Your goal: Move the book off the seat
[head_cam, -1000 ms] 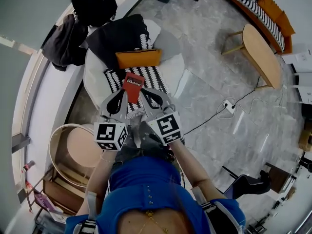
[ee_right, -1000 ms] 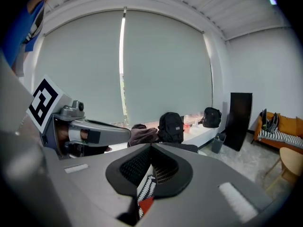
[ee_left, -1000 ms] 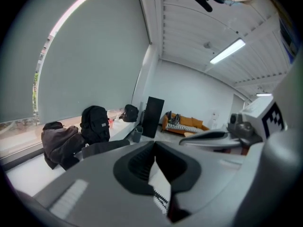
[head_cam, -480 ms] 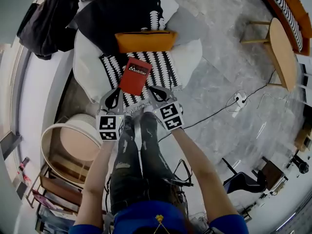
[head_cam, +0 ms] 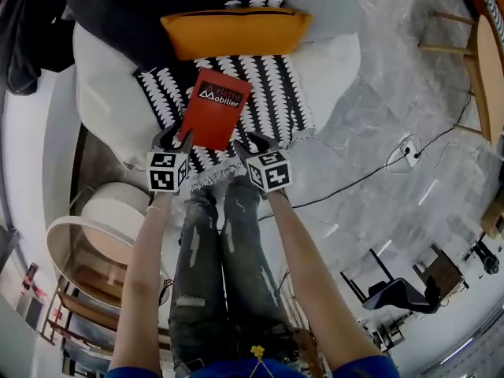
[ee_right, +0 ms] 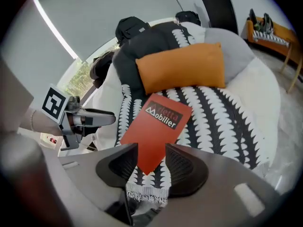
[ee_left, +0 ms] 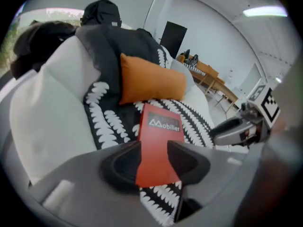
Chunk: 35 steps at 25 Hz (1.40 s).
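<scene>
A red book (head_cam: 214, 109) lies flat on the black-and-white patterned throw (head_cam: 276, 101) of a white seat (head_cam: 102, 101), just below an orange cushion (head_cam: 236, 31). My left gripper (head_cam: 175, 138) is at the book's near left edge and my right gripper (head_cam: 250, 144) at its near right corner. In the left gripper view the book (ee_left: 158, 136) shows in the gap of the left gripper (ee_left: 154, 160), whose jaws are opening. In the right gripper view the book's near corner (ee_right: 158, 122) points into the gap of the right gripper (ee_right: 151, 162), also opening. Neither gripper's pads visibly press on the book.
A black coat (head_cam: 118, 14) drapes over the seat's back. A round wooden side table (head_cam: 79, 235) stands to the left of the person's legs (head_cam: 220, 250). A cable and power strip (head_cam: 408, 150) lie on the marble floor at right, near a wooden table (head_cam: 488, 77).
The head view has come closer over the seat, and the book looks larger. Both grippers have moved forward and now sit either side of the book's near end, with their jaws apart.
</scene>
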{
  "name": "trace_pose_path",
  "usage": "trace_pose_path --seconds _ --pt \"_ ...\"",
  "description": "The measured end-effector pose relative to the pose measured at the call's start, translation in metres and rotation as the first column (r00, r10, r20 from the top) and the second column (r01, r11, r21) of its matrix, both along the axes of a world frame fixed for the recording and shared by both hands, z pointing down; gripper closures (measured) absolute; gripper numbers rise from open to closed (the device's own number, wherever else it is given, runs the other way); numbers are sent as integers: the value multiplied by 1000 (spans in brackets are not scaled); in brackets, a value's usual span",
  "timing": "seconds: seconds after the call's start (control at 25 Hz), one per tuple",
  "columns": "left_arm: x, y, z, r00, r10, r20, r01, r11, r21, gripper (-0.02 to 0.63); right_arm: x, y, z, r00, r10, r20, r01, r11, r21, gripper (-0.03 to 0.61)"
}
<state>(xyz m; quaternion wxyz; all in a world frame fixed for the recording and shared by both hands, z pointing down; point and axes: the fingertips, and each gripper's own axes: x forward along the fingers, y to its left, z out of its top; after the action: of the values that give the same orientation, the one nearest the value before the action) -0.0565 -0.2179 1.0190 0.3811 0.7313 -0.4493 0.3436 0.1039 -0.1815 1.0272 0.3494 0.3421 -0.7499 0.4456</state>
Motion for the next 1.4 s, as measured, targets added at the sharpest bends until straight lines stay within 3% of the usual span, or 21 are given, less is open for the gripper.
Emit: trace_pose_path --seconds 0.08,0.28,0.4,0.52,0.64,0.76,0.96,1.16,1.4 --pt "-2 2 32 1000 13 -11 -14 999 -38 409 0 5 33 999 21 29 -19 999 -48 380" --pt "-6 -3 82 998 53 -21 -54 997 -51 393 -5 4 95 982 135 134 -114 981 -156 356" --pt "4 1 101 989 119 -83 -124 990 -66 391 -15 -2 115 964 181 193 -147 973 -175 351" --pt "8 4 110 983 114 -141 -127 989 -80 391 -28 -4 128 952 185 245 -141 972 -186 385" --pt "8 5 112 986 96 -139 -110 990 -94 399 -27 -5 132 948 194 254 -153 973 -174 393" --pt "17 16 101 990 64 -126 -84 984 -154 411 -16 -3 117 958 202 203 -171 972 -163 411" --pt "39 34 33 991 4 -136 -29 983 -184 414 6 5 45 981 123 149 -99 982 -158 413" --pt "62 52 -69 990 -35 -136 4 975 -224 420 29 14 -63 996 68 65 -56 985 -163 411" --pt "81 51 -218 988 -35 -147 10 985 -172 422 50 11 -213 997 41 61 -31 987 -161 413"
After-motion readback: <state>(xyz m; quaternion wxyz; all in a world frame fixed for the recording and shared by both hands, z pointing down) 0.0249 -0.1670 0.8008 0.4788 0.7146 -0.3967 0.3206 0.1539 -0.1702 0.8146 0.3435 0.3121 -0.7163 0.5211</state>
